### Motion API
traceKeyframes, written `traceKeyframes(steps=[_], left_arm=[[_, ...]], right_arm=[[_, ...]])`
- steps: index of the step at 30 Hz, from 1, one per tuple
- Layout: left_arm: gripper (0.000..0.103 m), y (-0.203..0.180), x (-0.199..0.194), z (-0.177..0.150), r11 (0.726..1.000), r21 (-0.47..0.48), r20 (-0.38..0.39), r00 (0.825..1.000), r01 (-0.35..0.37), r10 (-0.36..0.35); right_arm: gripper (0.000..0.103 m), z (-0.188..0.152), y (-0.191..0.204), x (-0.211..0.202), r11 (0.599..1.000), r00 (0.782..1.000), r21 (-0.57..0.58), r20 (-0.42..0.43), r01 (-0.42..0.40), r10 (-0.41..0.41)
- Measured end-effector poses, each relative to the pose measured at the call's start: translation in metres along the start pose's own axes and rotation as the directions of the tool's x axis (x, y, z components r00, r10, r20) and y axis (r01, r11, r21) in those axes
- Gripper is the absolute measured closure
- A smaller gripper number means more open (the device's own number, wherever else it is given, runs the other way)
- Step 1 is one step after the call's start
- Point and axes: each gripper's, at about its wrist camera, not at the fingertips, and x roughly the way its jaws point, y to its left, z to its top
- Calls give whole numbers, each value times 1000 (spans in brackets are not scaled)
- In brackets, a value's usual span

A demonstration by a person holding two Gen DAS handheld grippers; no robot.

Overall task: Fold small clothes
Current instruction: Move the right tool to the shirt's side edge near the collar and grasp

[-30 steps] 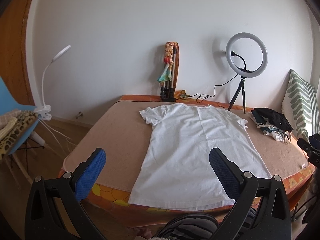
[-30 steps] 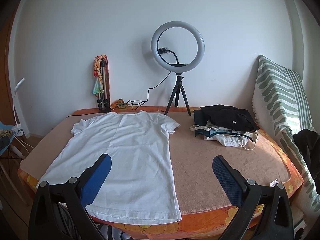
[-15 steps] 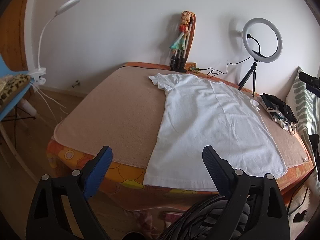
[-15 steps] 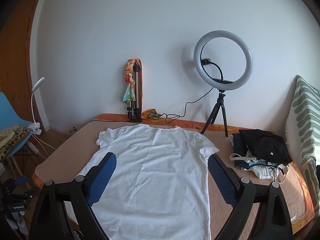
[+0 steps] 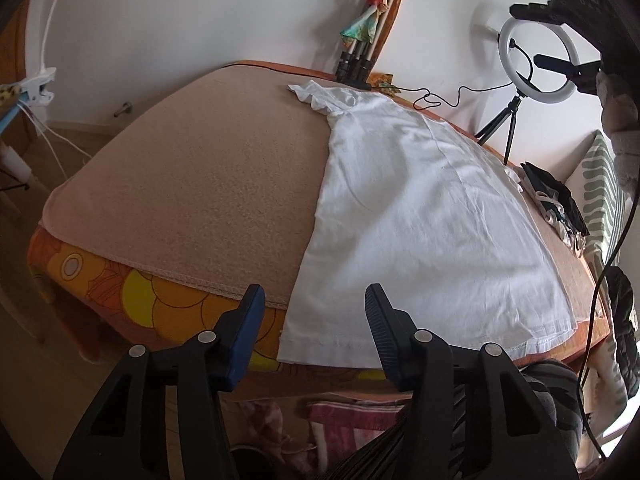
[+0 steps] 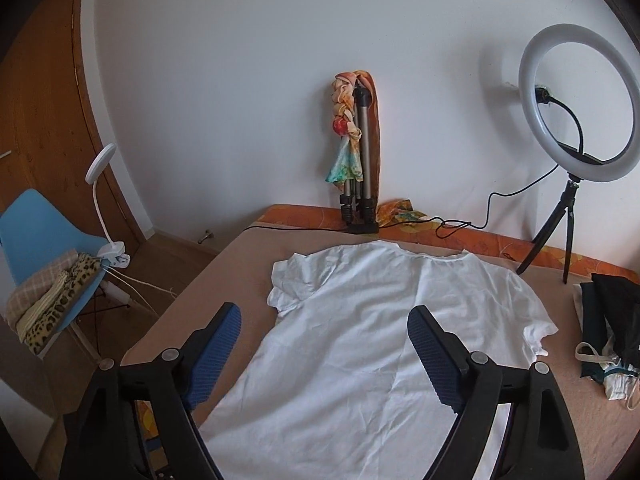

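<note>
Blue-padded fingers (image 5: 251,312) of the left gripper (image 5: 312,312) stand spread, empty, poised at the near hem corner of a white T-shirt (image 5: 420,208) lying flat on the tan-covered tabletop (image 5: 200,184). The right gripper (image 6: 324,344), fingers equally spread, hovers above the shirt's middle. Only the right view shows the blue chair (image 6: 36,232); both show the ring light (image 6: 580,108) and dark clothes pile (image 6: 612,320).
</note>
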Motion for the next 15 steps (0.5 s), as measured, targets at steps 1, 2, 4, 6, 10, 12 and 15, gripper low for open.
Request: traceKeyframes(steps=[1, 2, 4, 6, 10, 12, 15], left_arm=[[59, 3, 1, 0, 1000, -8, -2, 1000, 15, -15], [59, 4, 2, -1, 1000, -11, -2, 1000, 26, -26], [59, 5, 3, -1, 999, -9, 9, 999, 31, -31], [59, 6, 3, -1, 999, -6, 13, 999, 40, -40], [59, 5, 9, -1, 999, 17, 9, 999, 43, -43], [60, 5, 12, -2, 998, 17, -1, 998, 59, -59], [61, 4, 14, -3, 997, 24, 13, 997, 75, -76]], right_arm=[[17, 7, 3, 14, 1000, 1000, 6, -19, -14, 14], [17, 13, 8, 28, 1000, 999, 7, -38, -25, 25], [17, 23, 17, 55, 999, 997, 9, -71, -36, 36], [17, 30, 25, 84, 997, 991, 12, -106, -78, 79], [21, 38, 41, 141, 993, 976, 18, -186, -115, 116], [25, 41, 51, 166, 992, 969, 1, -216, -123, 121], [26, 44, 61, 200, 993, 963, -14, -247, -119, 112]])
